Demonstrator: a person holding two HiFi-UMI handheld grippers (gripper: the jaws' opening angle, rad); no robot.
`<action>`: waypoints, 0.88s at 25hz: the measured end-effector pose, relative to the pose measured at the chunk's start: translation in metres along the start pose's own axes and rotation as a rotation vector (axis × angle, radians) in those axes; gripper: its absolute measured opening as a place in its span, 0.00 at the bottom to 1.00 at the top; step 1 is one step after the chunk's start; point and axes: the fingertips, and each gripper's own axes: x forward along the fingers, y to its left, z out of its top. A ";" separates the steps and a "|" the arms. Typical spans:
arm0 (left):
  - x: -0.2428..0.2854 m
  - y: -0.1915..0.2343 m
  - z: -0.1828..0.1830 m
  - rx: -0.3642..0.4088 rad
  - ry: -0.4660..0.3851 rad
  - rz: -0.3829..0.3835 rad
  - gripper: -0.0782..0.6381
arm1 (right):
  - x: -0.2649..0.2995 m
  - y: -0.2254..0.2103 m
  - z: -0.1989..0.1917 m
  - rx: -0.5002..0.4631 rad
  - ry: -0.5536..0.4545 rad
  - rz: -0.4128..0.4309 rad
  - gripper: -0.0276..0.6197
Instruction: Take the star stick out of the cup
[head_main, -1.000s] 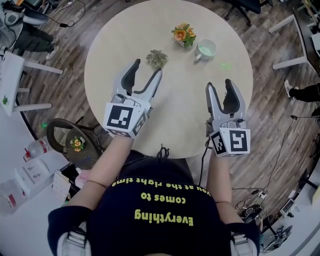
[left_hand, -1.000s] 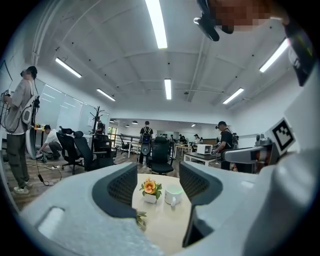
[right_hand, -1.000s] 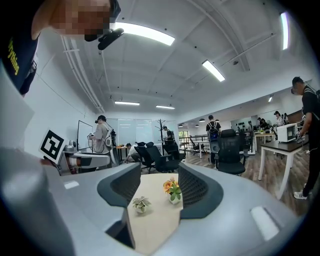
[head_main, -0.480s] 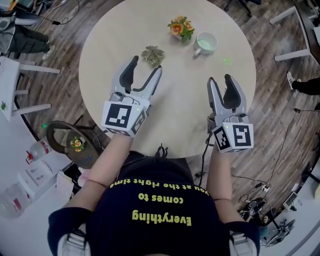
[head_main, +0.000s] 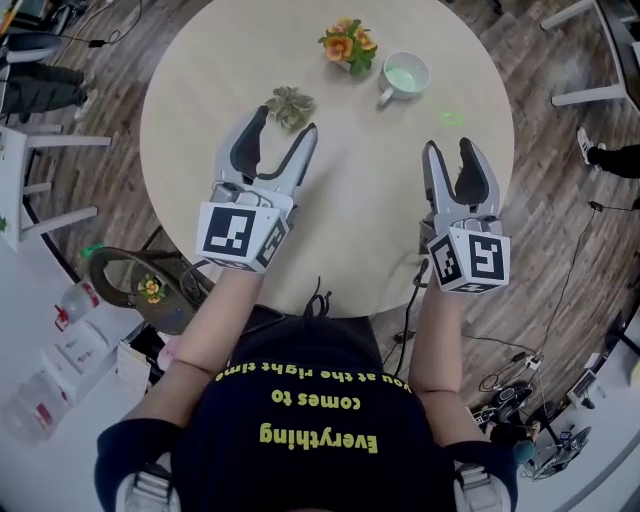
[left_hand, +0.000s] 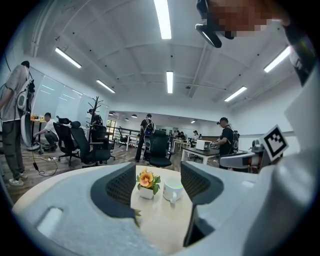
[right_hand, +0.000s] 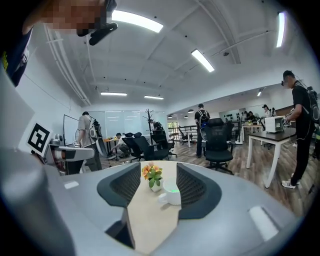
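Head view: the round bench carries a white cup near its far edge, a flower pot with orange blooms just beside the cup, and a small plant nearer the person. The cup's inside looks pale green, but the star stick cannot be made out at this size. I judge that it sits in the cup, since neither tool carries anything. A faint green spot lies on the bench near the cup, and I cannot tell what it is. The left hand-held gripper hangs over the near half of the bench with its tips close to the small plant. The right hand-held gripper is near the bench's right edge. Both are well apart from the cup.

Left gripper view: the jaws have just been opening and stand wide. Nothing is between the pads. The flower pot and cup show far off through the gap.

Right gripper view: the jaws stand wide and empty too. The cup is framed between them but distant, with the flower pot behind it.

The task looks barely begun. The reach to the cup, the grip on the stick and the lift out all remain.
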 end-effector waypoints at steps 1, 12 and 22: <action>0.004 0.000 -0.002 -0.001 0.002 -0.002 0.50 | 0.003 -0.006 -0.002 0.003 0.003 -0.011 0.41; 0.028 0.008 -0.021 -0.009 0.037 0.011 0.50 | 0.034 -0.046 -0.022 0.020 0.043 -0.079 0.42; 0.045 0.010 -0.036 -0.039 0.068 0.001 0.50 | 0.059 -0.068 -0.041 0.059 0.075 -0.109 0.44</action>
